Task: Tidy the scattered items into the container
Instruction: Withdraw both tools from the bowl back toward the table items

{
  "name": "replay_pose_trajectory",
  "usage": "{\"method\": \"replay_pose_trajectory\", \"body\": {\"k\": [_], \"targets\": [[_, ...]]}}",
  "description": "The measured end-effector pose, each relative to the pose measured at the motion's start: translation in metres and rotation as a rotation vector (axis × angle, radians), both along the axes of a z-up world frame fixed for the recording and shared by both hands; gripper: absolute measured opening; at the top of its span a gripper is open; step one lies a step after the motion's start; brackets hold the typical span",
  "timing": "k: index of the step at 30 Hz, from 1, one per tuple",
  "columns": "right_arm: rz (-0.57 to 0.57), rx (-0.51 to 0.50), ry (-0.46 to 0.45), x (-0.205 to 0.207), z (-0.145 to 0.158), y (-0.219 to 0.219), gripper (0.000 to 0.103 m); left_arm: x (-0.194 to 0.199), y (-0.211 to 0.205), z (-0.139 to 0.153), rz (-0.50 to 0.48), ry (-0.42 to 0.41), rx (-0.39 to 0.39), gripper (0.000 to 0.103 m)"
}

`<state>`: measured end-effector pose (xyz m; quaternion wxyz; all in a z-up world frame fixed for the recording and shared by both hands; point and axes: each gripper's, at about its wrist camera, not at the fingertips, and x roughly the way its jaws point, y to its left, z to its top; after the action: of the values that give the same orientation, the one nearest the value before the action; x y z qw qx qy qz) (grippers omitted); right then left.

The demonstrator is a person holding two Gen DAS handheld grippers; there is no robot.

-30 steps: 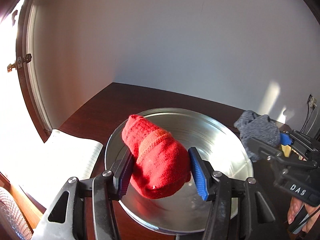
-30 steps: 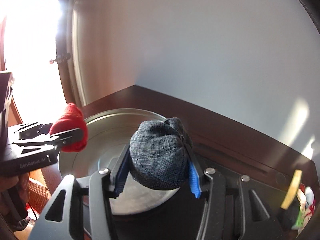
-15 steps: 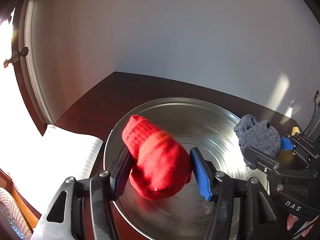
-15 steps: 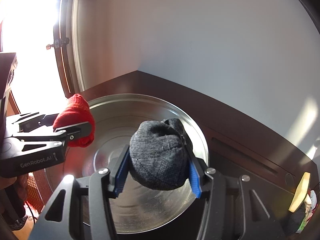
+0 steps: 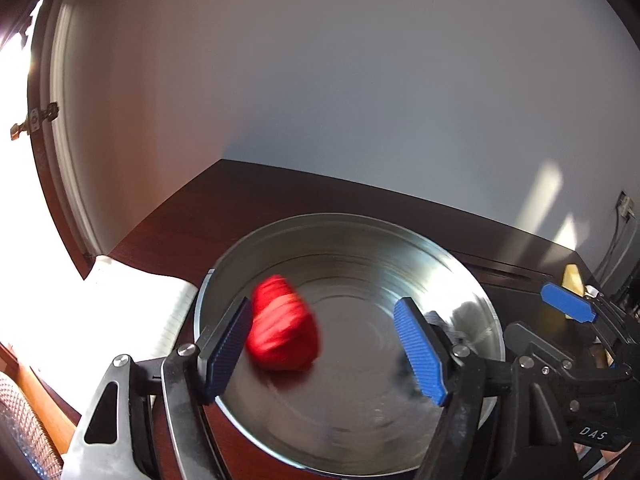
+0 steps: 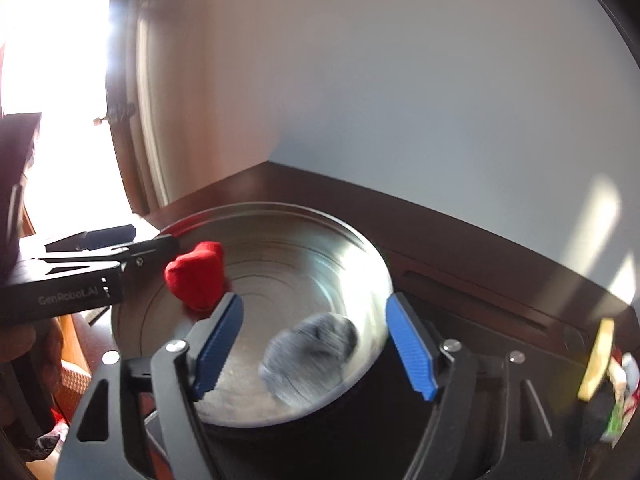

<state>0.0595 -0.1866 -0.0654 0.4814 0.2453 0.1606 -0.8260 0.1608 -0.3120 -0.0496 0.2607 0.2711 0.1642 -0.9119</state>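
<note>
A round metal bowl stands on the dark wooden table; it also shows in the right wrist view. A red rolled sock is blurred inside the bowl, free of my fingers; it also shows in the right wrist view. A grey rolled sock is blurred over the bowl's right side, free as well. My left gripper is open above the bowl's near edge. My right gripper is open over the bowl's right rim.
A white notebook lies left of the bowl near the sunlit window. A yellow item and mixed clutter sit at the far right of the table. A white wall stands close behind the table.
Both grippers have opened. The red sock and the grey sock have left the fingers and dropped toward the bowl. Both grippers moved closer over the bowl.
</note>
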Motion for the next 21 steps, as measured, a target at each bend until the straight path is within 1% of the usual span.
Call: {"method": "replay_pose_trajectory", "body": {"k": [3, 5, 7, 10, 12, 14, 17, 21], "targets": [[-0.045, -0.032, -0.007, -0.006, 0.004, 0.031, 0.082, -0.012, 0.022, 0.007, -0.045, 0.007, -0.011, 0.075], [-0.078, -0.051, -0.007, -0.01, 0.006, 0.052, 0.082, -0.02, 0.036, 0.011, -0.078, 0.012, -0.016, 0.075], [-0.118, -0.066, -0.003, -0.013, 0.008, 0.079, 0.083, -0.027, 0.055, 0.016, -0.11, 0.021, -0.026, 0.075], [-0.202, -0.102, -0.011, -0.023, 0.007, 0.126, 0.087, -0.041, 0.081, 0.02, -0.168, 0.023, -0.036, 0.077], [-0.263, -0.111, -0.002, -0.028, 0.008, 0.153, 0.089, -0.055, 0.102, 0.02, -0.216, 0.018, -0.042, 0.081], [-0.331, -0.108, 0.009, -0.036, 0.006, 0.184, 0.089, -0.069, 0.124, 0.019, -0.262, 0.008, -0.044, 0.081], [-0.461, -0.096, 0.008, -0.052, -0.001, 0.241, 0.089, -0.094, 0.158, 0.015, -0.339, -0.009, -0.039, 0.081], [-0.614, -0.11, -0.051, -0.072, -0.012, 0.316, 0.089, -0.126, 0.206, 0.006, -0.455, -0.041, -0.02, 0.081]]}}
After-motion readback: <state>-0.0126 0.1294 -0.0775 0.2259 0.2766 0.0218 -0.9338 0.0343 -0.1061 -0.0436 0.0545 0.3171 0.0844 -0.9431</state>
